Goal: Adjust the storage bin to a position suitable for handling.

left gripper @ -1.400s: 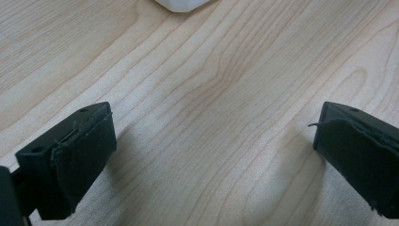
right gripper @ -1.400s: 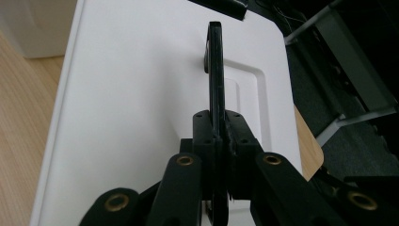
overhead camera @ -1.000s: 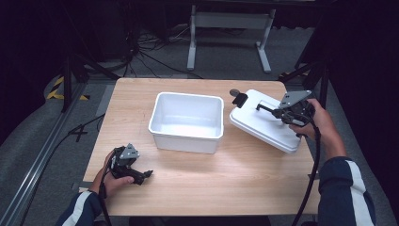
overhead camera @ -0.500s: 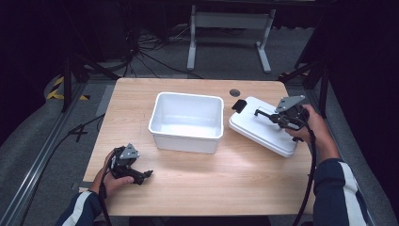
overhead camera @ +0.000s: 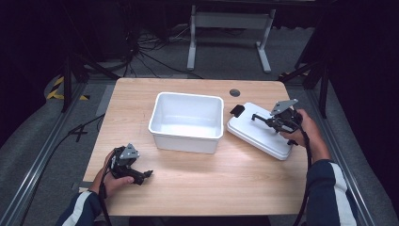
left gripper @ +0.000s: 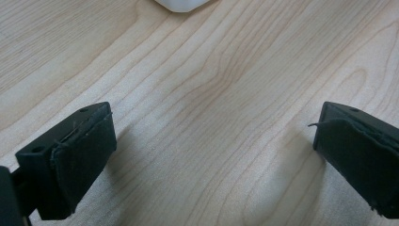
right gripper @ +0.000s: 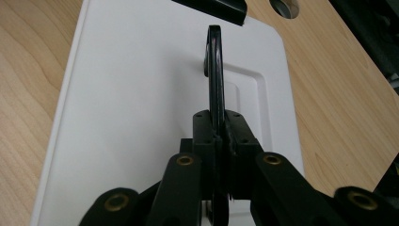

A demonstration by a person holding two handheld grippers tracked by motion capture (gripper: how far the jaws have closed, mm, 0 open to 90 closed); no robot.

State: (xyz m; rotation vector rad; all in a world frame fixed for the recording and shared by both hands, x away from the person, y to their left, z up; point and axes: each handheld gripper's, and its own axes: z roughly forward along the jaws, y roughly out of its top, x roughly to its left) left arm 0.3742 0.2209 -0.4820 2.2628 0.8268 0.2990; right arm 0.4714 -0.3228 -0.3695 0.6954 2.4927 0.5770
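White tub (overhead camera: 187,120) sits just left of the handle-gripped lid (overhead camera: 259,134)

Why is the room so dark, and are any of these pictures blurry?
High view: the table is lit, the surroundings nearly black, with mild glare inside the tub. Left gripper view: sharp wood grain, soft shadows under the pads. Right gripper view: the lid is bright, the nearest linkage slightly soft.

Light wooden table (overhead camera: 197,188) with white tub (overhead camera: 187,121) near centre; white lid (overhead camera: 259,134) lying flat just right of tub; round hole (overhead camera: 234,92) behind tub's right corner.
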